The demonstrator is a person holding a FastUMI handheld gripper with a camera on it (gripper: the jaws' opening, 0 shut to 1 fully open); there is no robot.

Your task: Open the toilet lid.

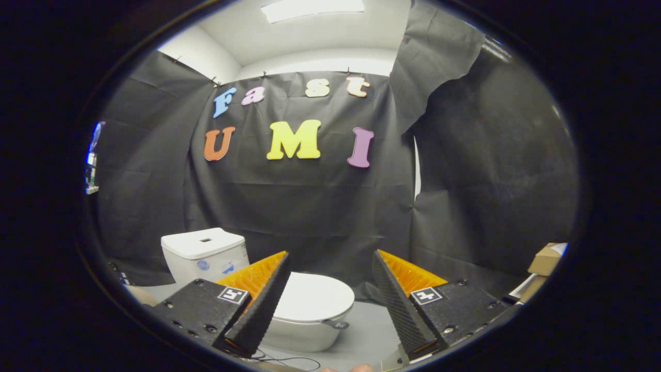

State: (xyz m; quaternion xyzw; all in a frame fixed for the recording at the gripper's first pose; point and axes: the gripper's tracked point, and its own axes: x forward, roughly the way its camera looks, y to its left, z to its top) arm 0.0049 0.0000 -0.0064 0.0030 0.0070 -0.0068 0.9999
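Black cloth [310, 206] drapes the booth's walls, with a pale grey floor [366, 330] below and a lit ceiling panel [312, 9] above. Against that cloth stands a white toilet, its lid [315, 295] lying flat and closed over the bowl [304, 333]. The lid sits beyond the gripper [330, 268], low in the gap between the two fingers and nearer the left one, whose tip overlaps the lid's edge in the view. Nothing is held; the fingers are spread wide apart, well short of the toilet. Behind the lid rises the white tank [204, 253]. Cardboard boxes [545, 261] sit off to the right, beyond the right finger.
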